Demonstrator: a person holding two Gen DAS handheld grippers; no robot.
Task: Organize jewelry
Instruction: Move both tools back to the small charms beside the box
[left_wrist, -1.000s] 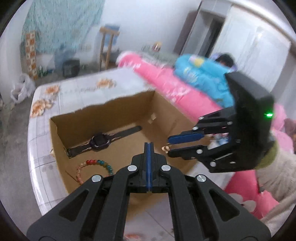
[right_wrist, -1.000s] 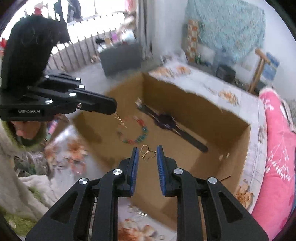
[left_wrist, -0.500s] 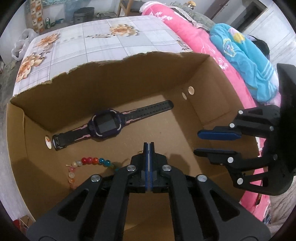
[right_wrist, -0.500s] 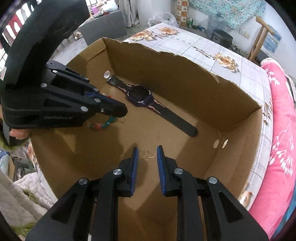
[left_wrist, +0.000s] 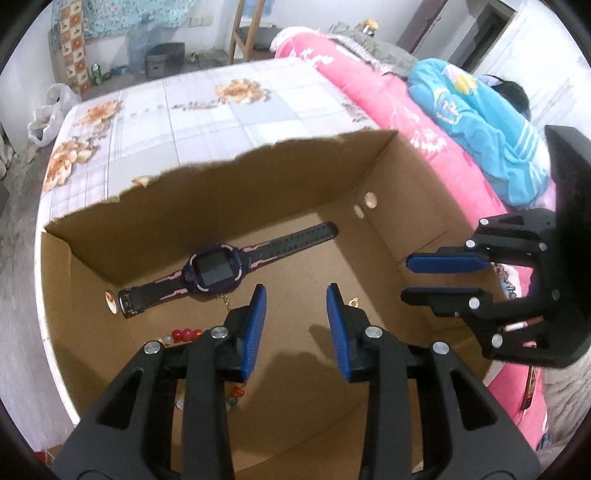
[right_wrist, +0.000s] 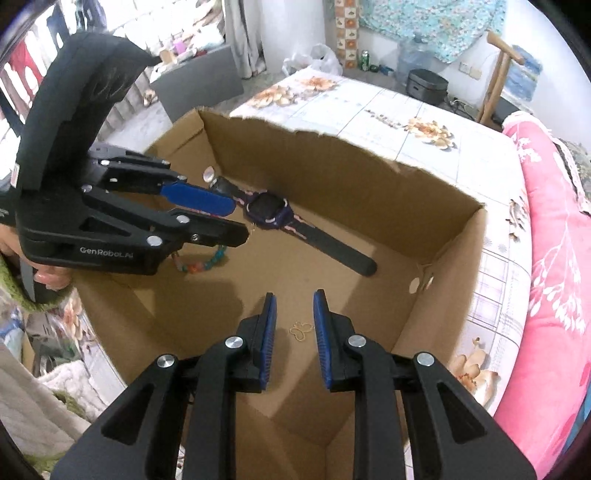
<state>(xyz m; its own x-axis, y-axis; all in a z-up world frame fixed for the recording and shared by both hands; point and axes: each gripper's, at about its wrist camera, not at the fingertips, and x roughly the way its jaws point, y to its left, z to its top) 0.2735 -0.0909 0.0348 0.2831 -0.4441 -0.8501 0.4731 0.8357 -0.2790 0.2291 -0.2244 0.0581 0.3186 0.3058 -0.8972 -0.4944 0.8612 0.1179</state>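
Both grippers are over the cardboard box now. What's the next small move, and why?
Probably lift the left gripper straight up out of the cardboard box. Its jaws have just been opening, nothing is between them, and the gold chain lies on the floor beside the watch. The right gripper looks empty too, with the gold butterfly piece lying loose on the floor below it.
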